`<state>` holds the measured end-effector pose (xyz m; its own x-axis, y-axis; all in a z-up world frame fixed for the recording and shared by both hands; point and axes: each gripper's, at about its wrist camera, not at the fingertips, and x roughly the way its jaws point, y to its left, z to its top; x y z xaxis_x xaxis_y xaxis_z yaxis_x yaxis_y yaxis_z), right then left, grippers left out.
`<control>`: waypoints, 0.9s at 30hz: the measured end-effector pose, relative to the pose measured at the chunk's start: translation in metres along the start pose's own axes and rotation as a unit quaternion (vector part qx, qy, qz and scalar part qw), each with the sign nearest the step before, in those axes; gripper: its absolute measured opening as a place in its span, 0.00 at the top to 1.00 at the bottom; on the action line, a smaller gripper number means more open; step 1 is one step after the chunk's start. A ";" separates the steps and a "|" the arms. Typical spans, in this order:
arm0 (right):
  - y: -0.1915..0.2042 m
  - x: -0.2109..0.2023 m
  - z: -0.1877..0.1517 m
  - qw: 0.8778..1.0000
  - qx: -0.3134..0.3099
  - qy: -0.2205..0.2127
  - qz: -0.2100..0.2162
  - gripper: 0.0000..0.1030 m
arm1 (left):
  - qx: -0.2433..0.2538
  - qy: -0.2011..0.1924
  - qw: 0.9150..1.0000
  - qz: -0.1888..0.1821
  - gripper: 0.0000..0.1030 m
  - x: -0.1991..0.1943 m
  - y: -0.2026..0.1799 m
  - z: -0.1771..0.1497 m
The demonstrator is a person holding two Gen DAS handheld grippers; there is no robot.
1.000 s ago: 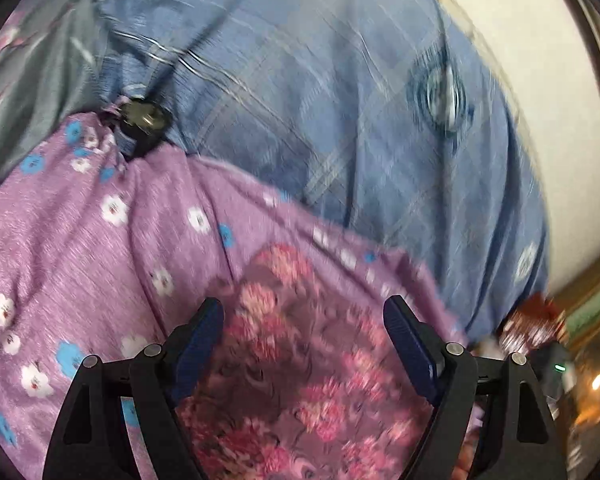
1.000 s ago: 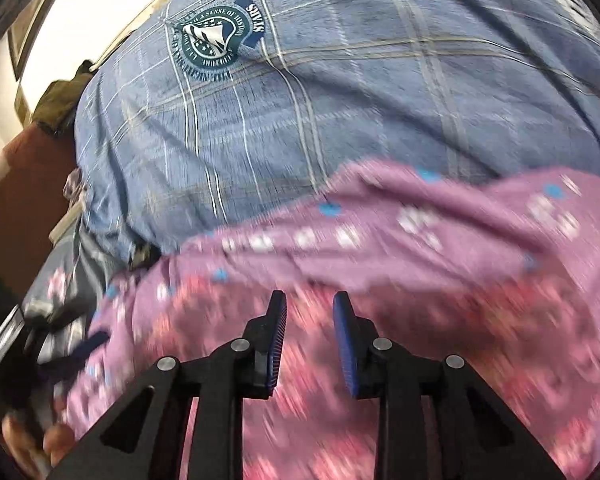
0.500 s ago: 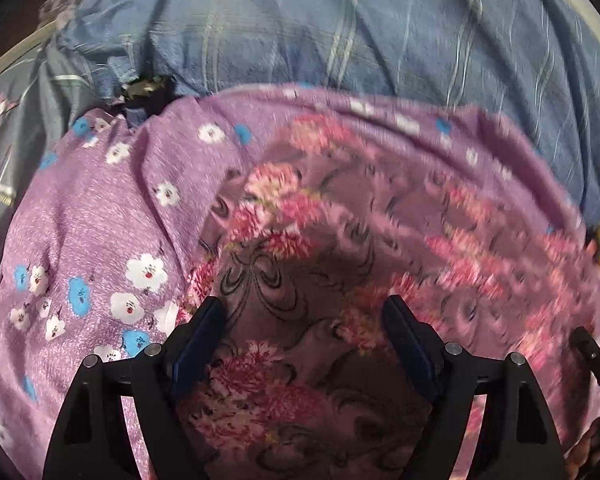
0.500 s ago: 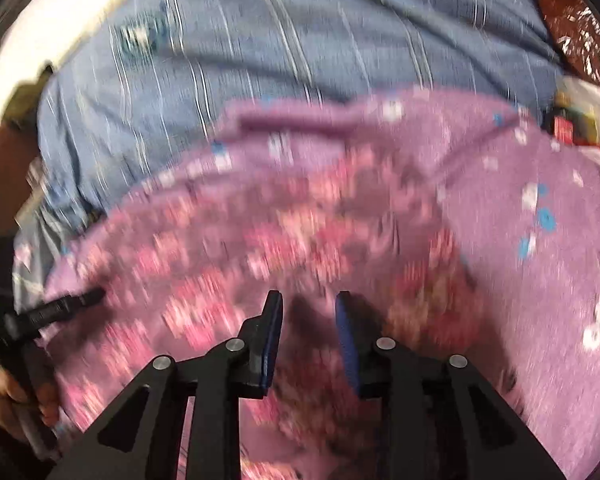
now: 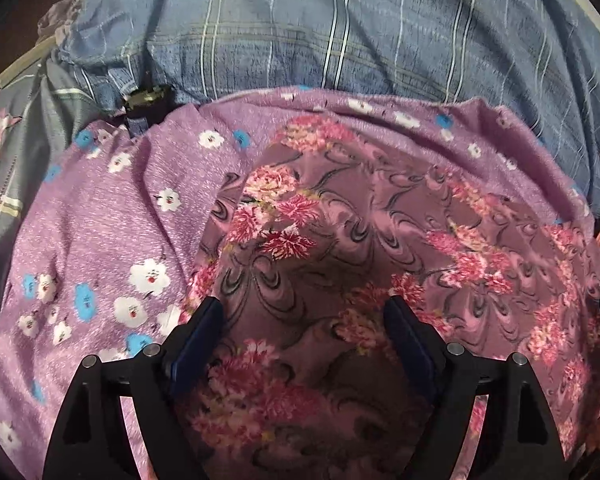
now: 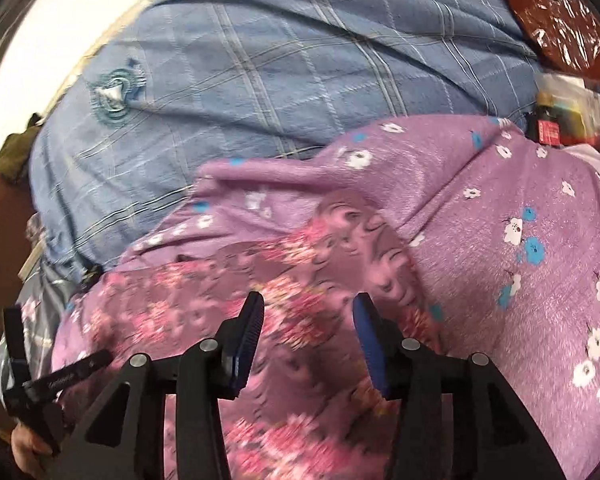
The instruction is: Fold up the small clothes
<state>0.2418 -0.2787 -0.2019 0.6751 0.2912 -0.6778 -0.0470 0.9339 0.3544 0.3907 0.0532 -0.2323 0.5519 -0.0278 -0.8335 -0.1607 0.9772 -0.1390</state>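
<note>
A mauve garment (image 5: 340, 216) printed with pink flowers and dark swirls lies on a purple cloth (image 5: 100, 220) with white and blue flowers. My left gripper (image 5: 303, 308) hangs over the garment's near part, open wide, nothing between its pads. In the right wrist view the same garment (image 6: 260, 264) lies blurred below my right gripper (image 6: 309, 304), whose jaws are opening with no cloth pressed between them. The left gripper (image 6: 40, 368) shows there at the lower left, held in a hand. The purple cloth (image 6: 520, 200) spreads to the right.
A blue plaid quilt (image 5: 340, 32) (image 6: 240, 80) lies beyond the purple cloth. A small dark object (image 5: 146, 98) sits at their border. Grey flowered bedding (image 5: 12, 152) lies at the left. A red shiny package (image 6: 556, 28) and small boxes (image 6: 560, 120) sit at the far right.
The right gripper's jaws have widened from a narrow gap. Both views have swung so the flowered garment now fills the space below the fingers. The left gripper's jaws stayed wide.
</note>
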 end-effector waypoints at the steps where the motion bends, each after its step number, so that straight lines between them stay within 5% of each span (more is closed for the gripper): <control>1: 0.002 0.002 -0.006 1.000 0.002 0.014 -0.005 0.53 | 0.000 -0.003 1.000 0.001 0.19 -0.003 0.002 -0.004; 4: -0.002 0.023 -0.023 0.995 0.018 0.092 -0.016 0.52 | -0.002 -0.011 1.000 0.011 0.19 -0.016 0.004 -0.020; 7: 0.018 0.010 -0.027 0.995 -0.040 0.079 -0.054 0.53 | 0.008 -0.032 0.999 0.028 0.20 -0.036 -0.002 -0.034; 9: 0.027 -0.009 -0.033 0.997 -0.038 0.059 -0.018 0.55 | 0.011 -0.059 0.998 0.034 0.19 -0.055 -0.006 -0.047; 18: 0.055 -0.090 -0.066 0.996 -0.085 -0.025 -0.001 0.52 | 0.021 -0.127 0.991 0.034 0.19 -0.122 -0.017 -0.095; 27: 0.081 -0.069 -0.080 0.992 -0.127 -0.003 -0.023 0.53 | 0.037 -0.134 0.989 0.043 0.19 -0.129 -0.016 -0.105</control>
<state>0.1324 -0.2062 -0.1778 0.6854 0.2458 -0.6855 -0.1994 0.9687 0.1479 0.2366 0.0193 -0.1786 0.7380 0.1042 -0.6668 -0.1617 0.9865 -0.0249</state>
